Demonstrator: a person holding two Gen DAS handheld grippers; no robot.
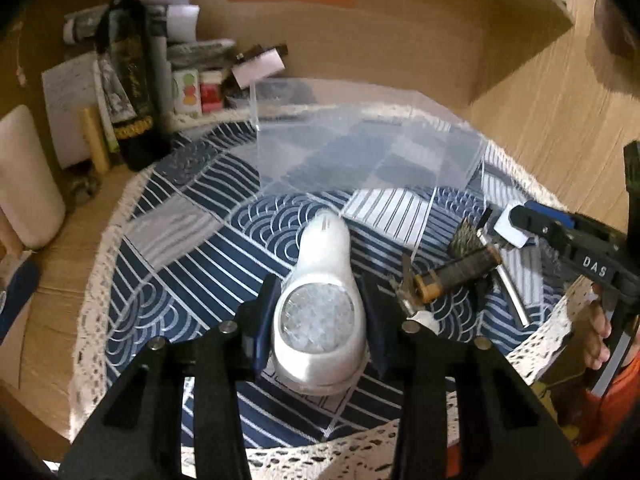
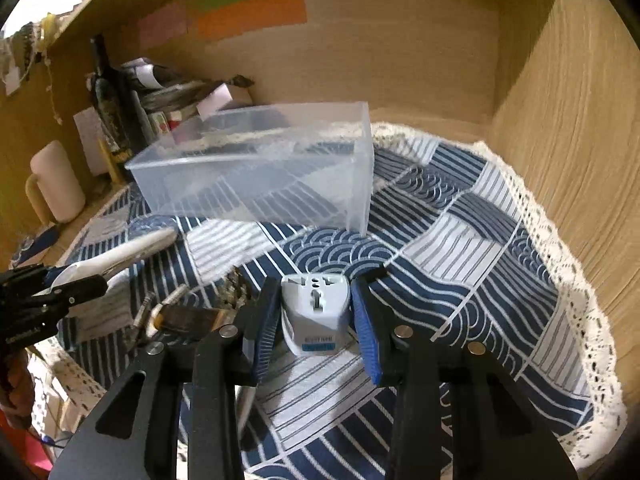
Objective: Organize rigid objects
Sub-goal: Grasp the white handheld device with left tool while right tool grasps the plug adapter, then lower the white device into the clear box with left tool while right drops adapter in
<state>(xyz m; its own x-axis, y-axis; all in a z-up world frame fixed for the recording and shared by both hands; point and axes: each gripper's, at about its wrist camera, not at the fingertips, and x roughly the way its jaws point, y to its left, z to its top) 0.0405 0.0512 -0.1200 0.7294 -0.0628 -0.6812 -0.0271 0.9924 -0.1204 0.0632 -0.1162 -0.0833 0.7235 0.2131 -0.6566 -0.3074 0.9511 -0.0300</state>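
Observation:
My left gripper [image 1: 318, 316] is shut on a white lint shaver [image 1: 320, 280] with a clear round window, held over the blue patterned cloth [image 1: 192, 208]. My right gripper [image 2: 316, 320] is shut on a white travel adapter [image 2: 314, 312] with a blue label, held just above the cloth. A clear plastic box [image 2: 260, 168] stands open on the cloth behind both; it also shows in the left wrist view [image 1: 360, 140]. The right gripper [image 1: 516, 224] shows at the right of the left wrist view. The shaver [image 2: 120, 256] shows at the left of the right wrist view.
A wire brush [image 1: 464, 236], a brown-handled tool [image 1: 456, 276] and a metal rod [image 1: 512, 292] lie on the cloth between the grippers. A dark bottle [image 1: 132, 80], boxes and papers stand at the back left. A white mug [image 2: 56, 184] stands at left. Wooden walls [image 2: 560, 120] close in the back and right.

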